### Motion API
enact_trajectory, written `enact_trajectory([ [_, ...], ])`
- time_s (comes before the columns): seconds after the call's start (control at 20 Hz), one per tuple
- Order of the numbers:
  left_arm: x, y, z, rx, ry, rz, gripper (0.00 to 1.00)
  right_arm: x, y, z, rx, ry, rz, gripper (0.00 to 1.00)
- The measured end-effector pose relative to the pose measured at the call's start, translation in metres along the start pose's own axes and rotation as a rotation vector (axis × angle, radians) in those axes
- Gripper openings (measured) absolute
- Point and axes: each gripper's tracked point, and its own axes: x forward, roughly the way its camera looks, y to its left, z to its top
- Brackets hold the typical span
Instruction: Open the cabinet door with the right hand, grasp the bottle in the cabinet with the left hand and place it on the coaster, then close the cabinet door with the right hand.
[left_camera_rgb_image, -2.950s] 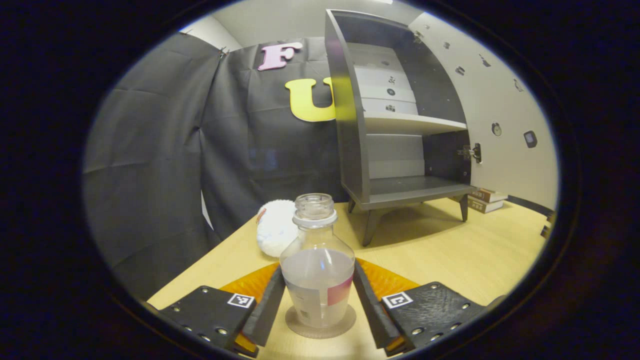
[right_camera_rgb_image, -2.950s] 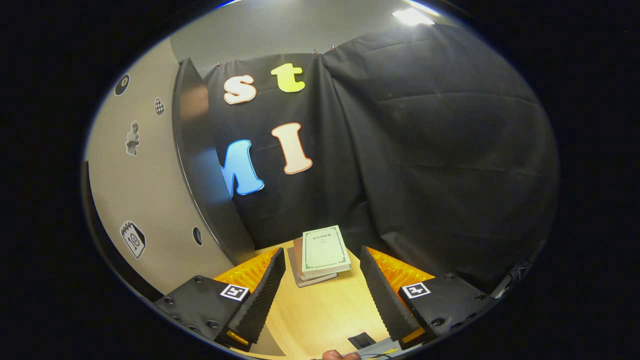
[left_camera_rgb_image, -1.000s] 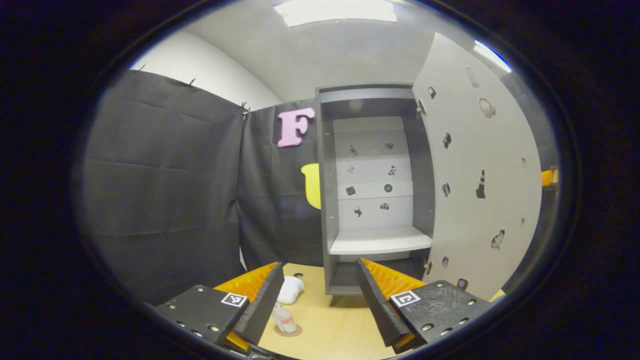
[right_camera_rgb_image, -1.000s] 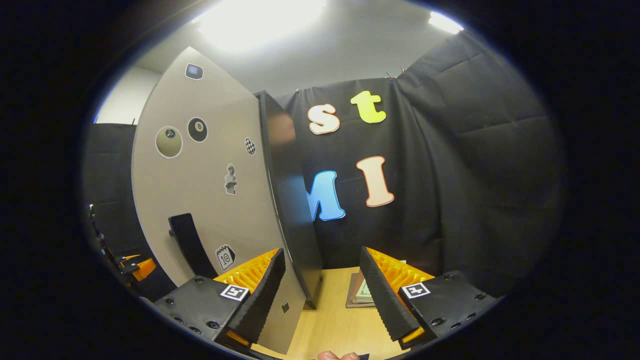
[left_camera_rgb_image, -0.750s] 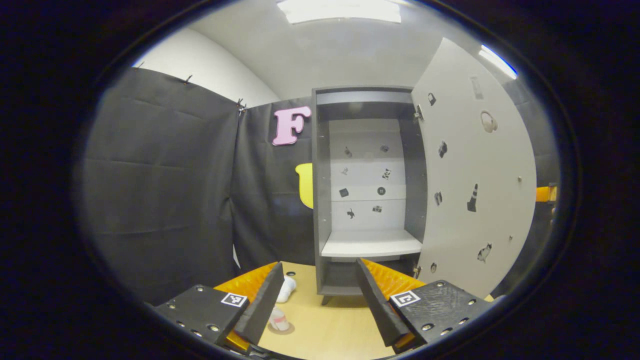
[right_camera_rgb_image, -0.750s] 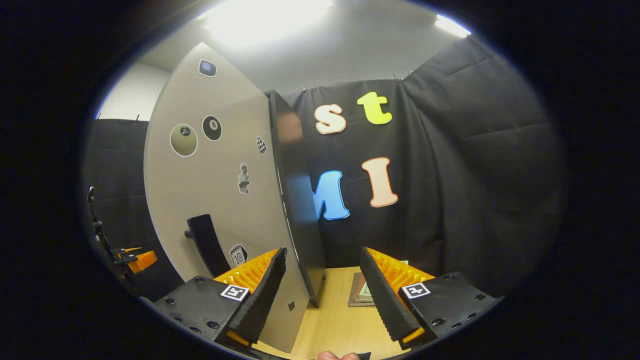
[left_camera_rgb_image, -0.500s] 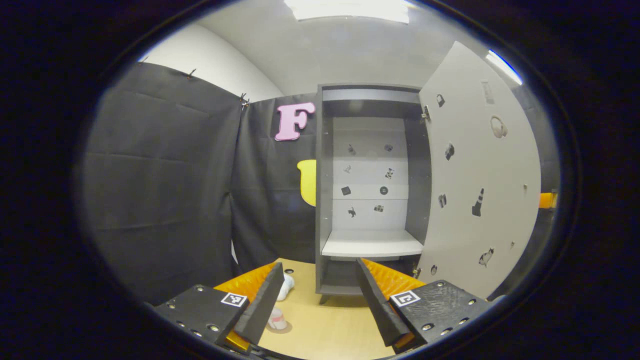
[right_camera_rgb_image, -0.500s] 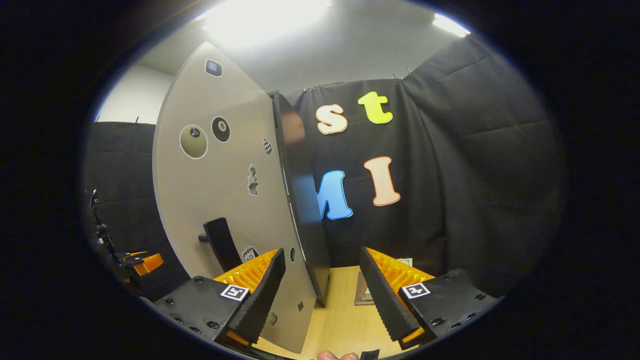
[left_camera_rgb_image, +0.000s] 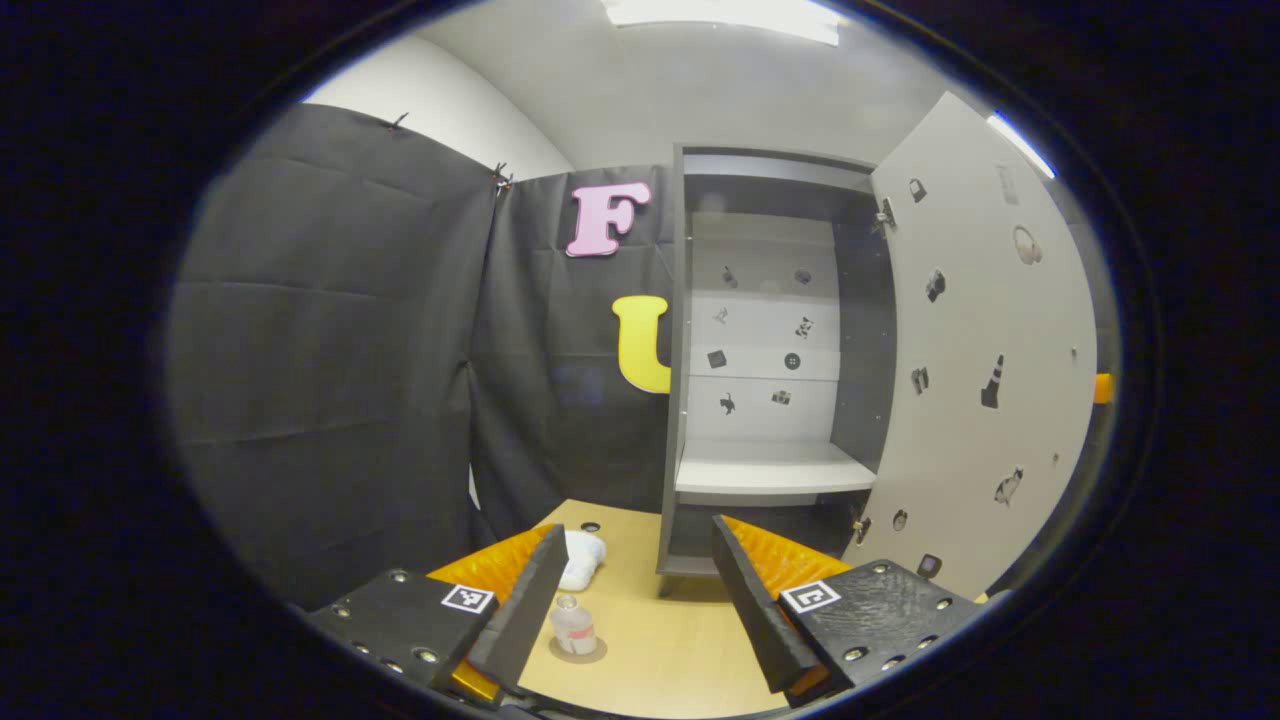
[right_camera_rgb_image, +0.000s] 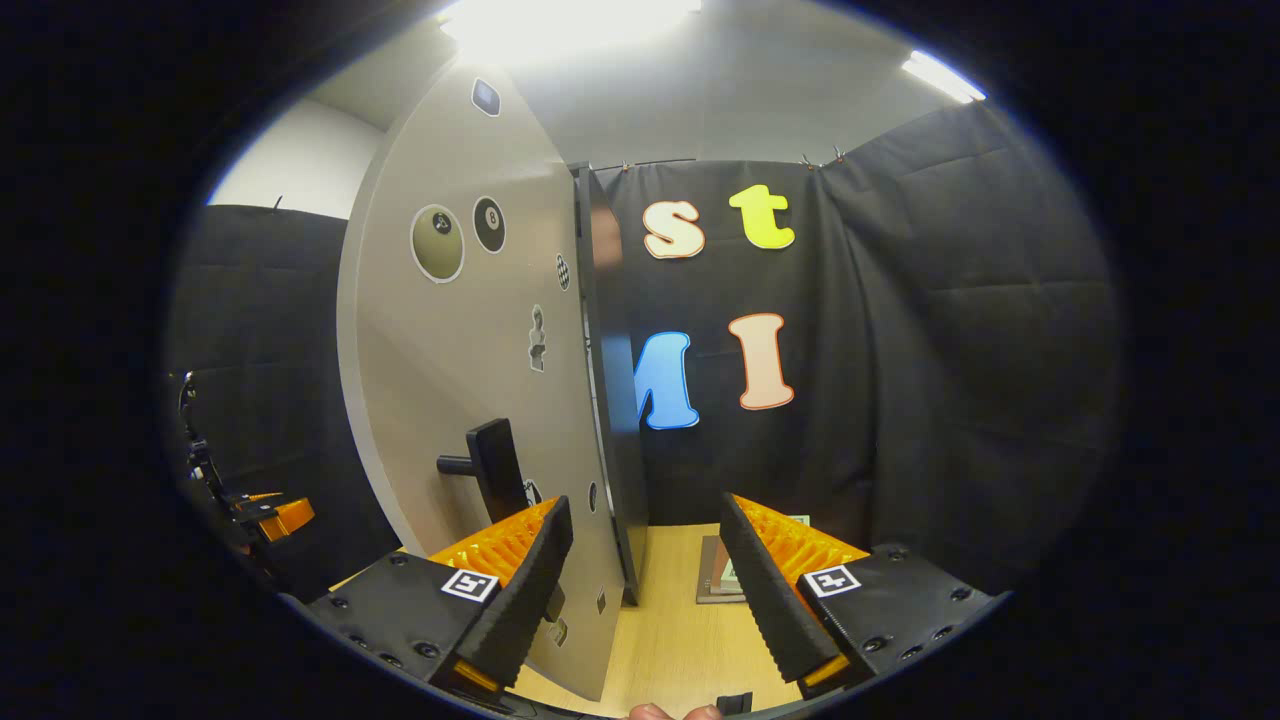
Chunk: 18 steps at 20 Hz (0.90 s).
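— What changed?
— The door (right_camera_rgb_image: 470, 330) has swung partway toward the cabinet (left_camera_rgb_image: 770, 330) (still ajar); right gripper (right_camera_rgb_image: 645, 570) spread, empty, behind it.
— The bottle (left_camera_rgb_image: 573, 627)?
— On its coaster (left_camera_rgb_image: 577, 653), near the worktop's left edge; left gripper (left_camera_rgb_image: 630, 590) released, backed off.

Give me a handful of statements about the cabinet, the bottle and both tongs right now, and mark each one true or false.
1. The cabinet door stands open. True.
2. The bottle sits on the cabinet's middle shelf. False: it stands on the coaster on the table.
3. The left tongs are shut on the bottle. False: they are open and hold nothing.
4. The right tongs are open, with the door's edge ahead of them. True.
5. The door's handle sits between the right tongs' fingers. False: it is up and to their left in the right gripper view.
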Motion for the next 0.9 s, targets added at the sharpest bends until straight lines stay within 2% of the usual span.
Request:
enact_trajectory([
  [0.25,0.014,0.024,0.009,0.004,-0.027,-0.020,0.88,0.000,0.028,-0.006,0.054,0.011,-0.017,0.95],
  [0.5,0.029,0.031,0.006,-0.009,-0.038,-0.073,0.88,0.005,0.081,-0.015,0.114,0.037,0.039,0.95],
  [0.7,0.039,0.044,-0.001,0.016,-0.028,-0.089,0.88,0.017,0.116,-0.011,0.090,0.019,0.067,0.95],
  [0.9,0.048,0.055,-0.015,-0.003,0.005,-0.125,0.88,0.030,0.147,-0.015,0.098,0.021,0.102,0.95],
])
